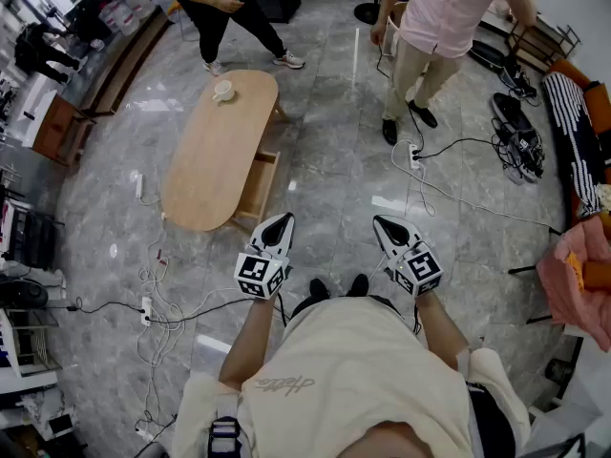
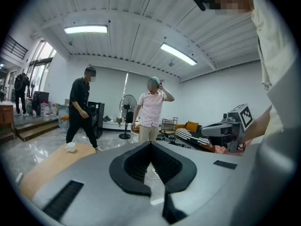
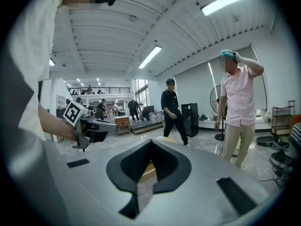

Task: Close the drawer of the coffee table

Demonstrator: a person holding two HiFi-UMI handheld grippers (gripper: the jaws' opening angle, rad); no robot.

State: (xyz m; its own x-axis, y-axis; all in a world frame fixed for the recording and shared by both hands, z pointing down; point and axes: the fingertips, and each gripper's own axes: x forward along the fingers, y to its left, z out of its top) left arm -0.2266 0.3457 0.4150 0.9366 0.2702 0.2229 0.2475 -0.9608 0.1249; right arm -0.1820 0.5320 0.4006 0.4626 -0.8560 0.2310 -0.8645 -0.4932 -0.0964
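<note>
The oval wooden coffee table point(image 1: 205, 156) stands on the grey floor ahead and to the left. Its drawer point(image 1: 259, 185) is pulled out on the table's right side. A white cup point(image 1: 223, 91) sits at the table's far end and also appears as the cup point(image 2: 70, 147) in the left gripper view. My left gripper point(image 1: 284, 220) is shut and empty, held in the air just short of the drawer's near corner. My right gripper point(image 1: 383, 223) is also shut and empty, off to the drawer's right. A strip of wood point(image 3: 147, 172) shows through the right jaws' gap.
A person in black point(image 1: 224, 8) walks beyond the table's far end. A person in a pink shirt point(image 1: 444, 17) stands at the back right. Cables and a power strip point(image 1: 414, 156) lie on the floor at right, more cables point(image 1: 153, 294) at left. A striped sofa point(image 1: 573, 122) is far right.
</note>
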